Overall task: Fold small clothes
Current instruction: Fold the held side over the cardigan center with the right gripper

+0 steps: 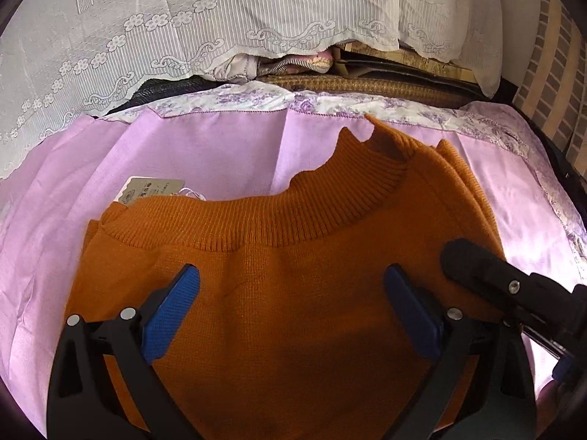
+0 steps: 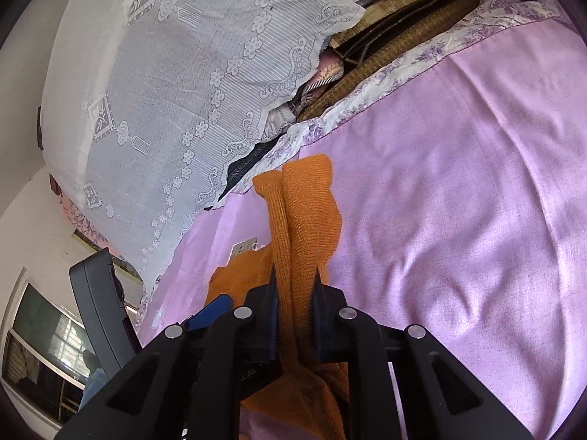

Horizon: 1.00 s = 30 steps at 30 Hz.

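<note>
Orange knit fills the left wrist view: a ribbed-collar sweater lies spread on a pink bedsheet, its collar pointing away from the camera. A paper tag on a white string rests just beyond the sweater's far left shoulder, lying on the sheet. The left gripper hangs over the body of the sweater with its blue-padded jaws wide apart and nothing between them.

At the sweater's right edge the right gripper has its jaws clamped on a bunched fold of the orange knit; the fabric runs up between the two pads and stands out past their tips in a narrow ridge above the sheet. In the left wrist view, one black finger of that gripper shows at the right side of the sweater.

Behind the bedsheet's flowered border a white lace cover drapes over a pile of things, with a woven mat showing beneath it.
</note>
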### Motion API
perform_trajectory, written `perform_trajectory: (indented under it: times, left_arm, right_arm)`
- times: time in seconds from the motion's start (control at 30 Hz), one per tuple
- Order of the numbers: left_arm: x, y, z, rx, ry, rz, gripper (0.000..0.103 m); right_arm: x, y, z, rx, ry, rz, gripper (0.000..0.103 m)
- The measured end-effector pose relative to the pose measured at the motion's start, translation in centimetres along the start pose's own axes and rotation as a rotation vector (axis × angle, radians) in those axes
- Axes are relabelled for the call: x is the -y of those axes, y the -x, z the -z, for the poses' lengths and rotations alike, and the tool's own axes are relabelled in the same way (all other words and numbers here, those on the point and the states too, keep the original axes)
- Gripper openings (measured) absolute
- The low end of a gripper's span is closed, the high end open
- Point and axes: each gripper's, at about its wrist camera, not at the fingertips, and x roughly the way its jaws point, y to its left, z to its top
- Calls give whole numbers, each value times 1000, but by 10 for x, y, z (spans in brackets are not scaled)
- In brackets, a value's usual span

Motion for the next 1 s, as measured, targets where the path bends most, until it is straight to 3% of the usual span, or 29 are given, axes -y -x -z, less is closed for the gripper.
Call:
perform_trajectory:
  times: [0.4,0.57,0.8,1.0]
  left_arm:
    - [-52,25,-8,48,54,59,98]
    - [-73,32,-10,81,65,39,98]
    - [-122,37,-10,93,151,56,98]
    - [-164,36,-4,111,246,62,97]
  right_arm:
    - [-61,-7,11,40,61,24,15]
    - [-84,-18,17,58,71,38,15]
    - [-122,-39,29,73,111,34,14]
    - [-161,-67,40,60,159,2,2]
